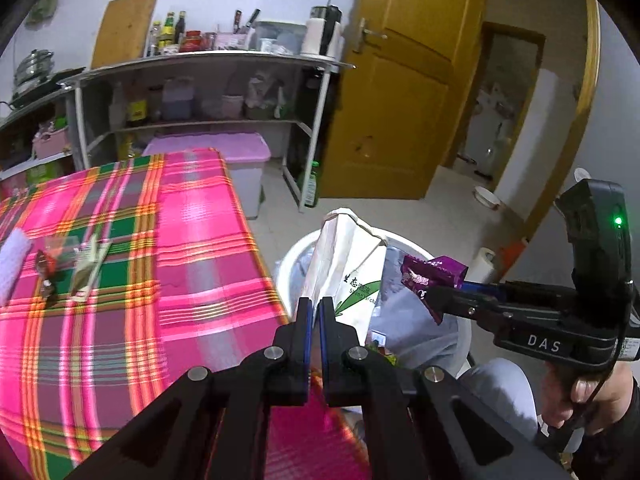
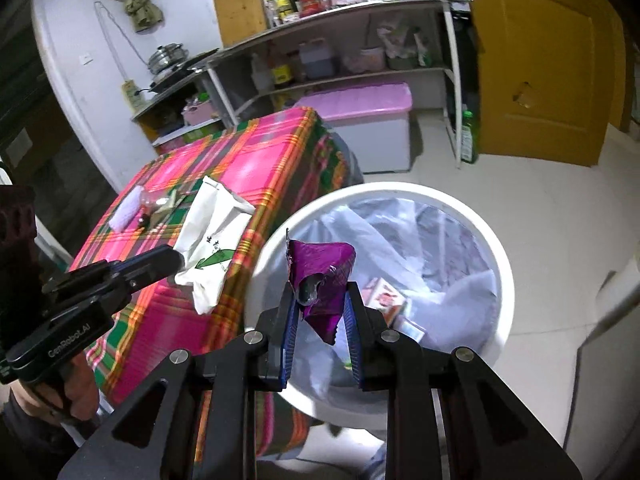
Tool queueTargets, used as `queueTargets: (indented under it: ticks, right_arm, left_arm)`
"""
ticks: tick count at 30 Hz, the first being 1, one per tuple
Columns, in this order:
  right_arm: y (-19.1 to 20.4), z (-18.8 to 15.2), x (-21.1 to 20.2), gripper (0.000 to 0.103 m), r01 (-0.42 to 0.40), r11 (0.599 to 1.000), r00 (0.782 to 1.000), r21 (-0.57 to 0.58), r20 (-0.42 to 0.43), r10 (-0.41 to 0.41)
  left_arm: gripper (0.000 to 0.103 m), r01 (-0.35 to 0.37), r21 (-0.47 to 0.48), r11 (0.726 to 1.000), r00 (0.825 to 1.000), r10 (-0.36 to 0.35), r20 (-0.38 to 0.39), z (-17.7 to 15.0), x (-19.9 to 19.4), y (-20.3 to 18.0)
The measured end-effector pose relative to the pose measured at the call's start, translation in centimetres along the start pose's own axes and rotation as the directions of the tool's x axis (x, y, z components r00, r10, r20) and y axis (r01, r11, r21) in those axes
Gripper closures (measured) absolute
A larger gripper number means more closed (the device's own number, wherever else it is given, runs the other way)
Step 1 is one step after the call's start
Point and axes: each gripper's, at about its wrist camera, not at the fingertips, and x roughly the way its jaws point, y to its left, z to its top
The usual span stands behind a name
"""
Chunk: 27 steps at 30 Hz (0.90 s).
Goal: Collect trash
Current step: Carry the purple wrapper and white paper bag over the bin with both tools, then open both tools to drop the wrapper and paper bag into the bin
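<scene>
Left wrist view is showing the left claw (image 1: 316, 312) pinching the lower edge of a white paper bag (image 1: 348, 264) with green print on it, fingers squeezed together on the bag, which is standing up over the near side of the white trash bin (image 1: 288, 264). Over in the right wrist view the right claw (image 2: 320, 300) is clamping down on a crumpled purple wrapper (image 2: 320, 276), and that wrapper is hanging right above the open mouth of the bin (image 2: 496, 264). The bin is lined with a clear plastic liner (image 2: 432, 232) and is already holding a small red and white box (image 2: 384, 296) down inside. It's sitting on the floor right beside the corner of the counter (image 2: 260, 152), which is wearing a loud pink and green plaid cloth. More trash is still lying on the counter further back: a few small wrappers (image 1: 86, 270) and a white fuzzy thing (image 1: 14, 264) I can't make out. A hand (image 1: 588, 396) is gripping the right claw's handle at the bottom right of the left view.
</scene>
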Motion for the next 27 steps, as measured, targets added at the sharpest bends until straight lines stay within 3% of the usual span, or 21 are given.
queueTargets:
  ticks: [4,9,16,27]
  right_arm:
    - [-1.3,-0.3,0.6,0.077,0.028,0.999,0.999,0.021,-0.021,-0.028]
    - [-2.4,-0.7,1.0,0.056,0.047,0.998,0.998,0.04,-0.039,-0.046]
    - [-2.9,-0.9,0.9,0.055,0.05,0.998,0.998,0.047,-0.045,-0.047]
    - [-1.4,-0.7,-0.4,0.055,0.017,1.0,1.0,0.024,-0.011,-0.017]
  left_arm:
    - [0.1,0.022,-0.005,1.0,0.999,-0.022,-0.035,0.2,2.0,-0.4]
    - [0.099,0.043,0.003,0.999,0.997,-0.042,-0.07,0.3,4.1,-1.1]
    - [0.098,0.05,0.002,0.999,0.993,-0.05,-0.104,0.1,5.4,-1.5]
    - [0.098,0.044,-0.03,0.999,0.998,-0.045,-0.052,0.1,2.8,-0.7]
